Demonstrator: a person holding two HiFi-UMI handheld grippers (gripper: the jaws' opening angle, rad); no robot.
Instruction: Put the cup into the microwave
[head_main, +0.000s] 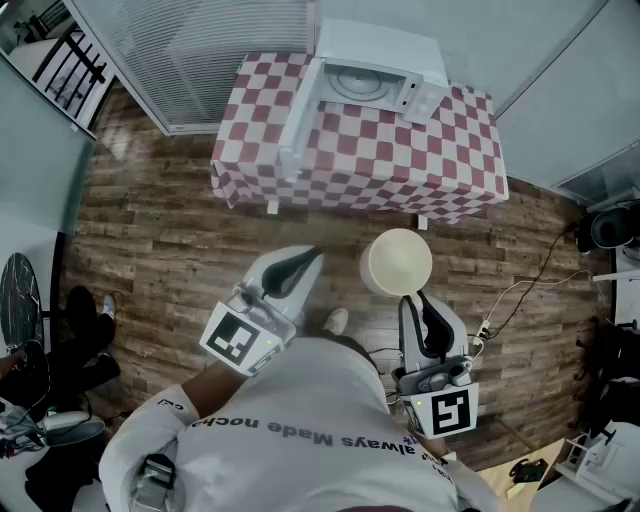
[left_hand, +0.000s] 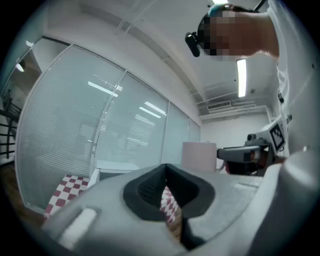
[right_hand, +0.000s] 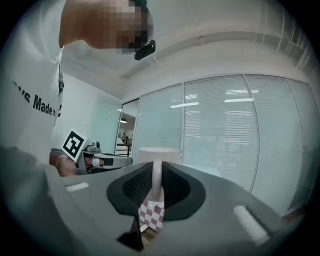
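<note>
A cream cup (head_main: 396, 262) hangs over the wooden floor, a short way in front of the checkered table (head_main: 455, 165). My right gripper (head_main: 415, 297) is shut on its handle; in the right gripper view the handle (right_hand: 156, 181) stands upright between the black pads. The white microwave (head_main: 375, 78) sits at the table's back edge, its door (head_main: 300, 120) swung open to the left. My left gripper (head_main: 304, 260) is to the left of the cup, shut, with nothing in it. The left gripper view shows the cup (left_hand: 199, 156) to the right of the left gripper (left_hand: 166, 189).
A glass wall with blinds (head_main: 190, 55) runs behind the table. Cables (head_main: 520, 290) trail over the floor at the right. Dark objects (head_main: 85, 335) stand at the left. Bare floor planks (head_main: 180, 240) separate me from the table.
</note>
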